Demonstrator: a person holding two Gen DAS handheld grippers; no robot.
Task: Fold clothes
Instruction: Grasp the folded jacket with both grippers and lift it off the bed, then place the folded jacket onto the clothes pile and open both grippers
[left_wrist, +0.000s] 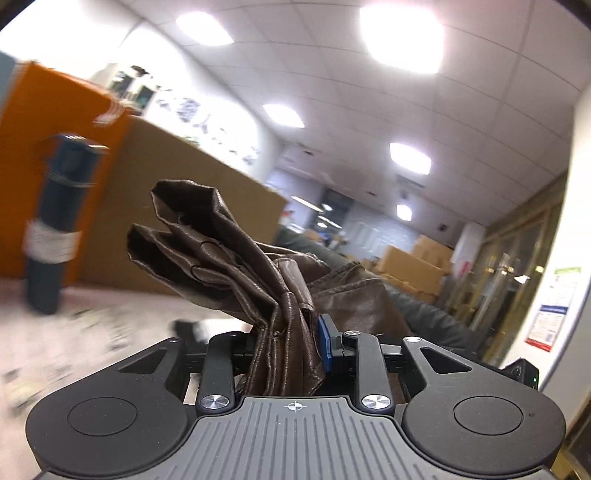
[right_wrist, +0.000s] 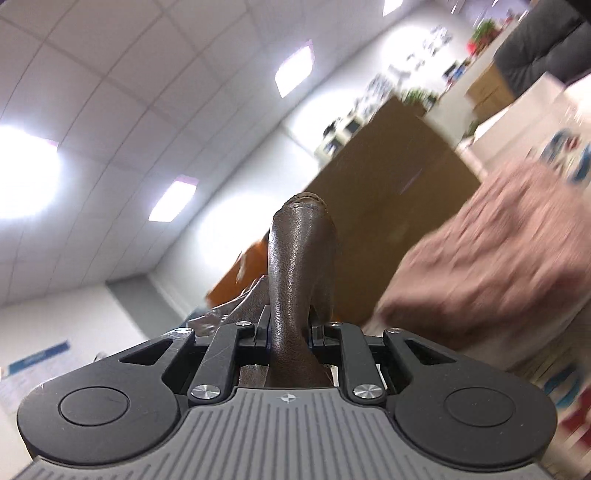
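A dark brown leather garment (left_wrist: 236, 266) is bunched between the fingers of my left gripper (left_wrist: 288, 343), which is shut on it; folds stick up and to the left above the jaws, and more of it trails off to the right. In the right wrist view, my right gripper (right_wrist: 290, 336) is shut on a narrow rounded fold of the same brown leather garment (right_wrist: 301, 258), which stands straight up from the jaws. Both grippers point roughly level, toward walls and ceiling. The lower part of the garment is hidden below both cameras.
A large cardboard box (left_wrist: 177, 206) and an orange panel (left_wrist: 48, 155) stand at the left, with a dark blue post (left_wrist: 55, 221) in front. A dark sofa (left_wrist: 436, 317) and stacked boxes (left_wrist: 413, 266) lie to the right. A blurred pinkish cloth (right_wrist: 491, 258) fills the right of the right wrist view.
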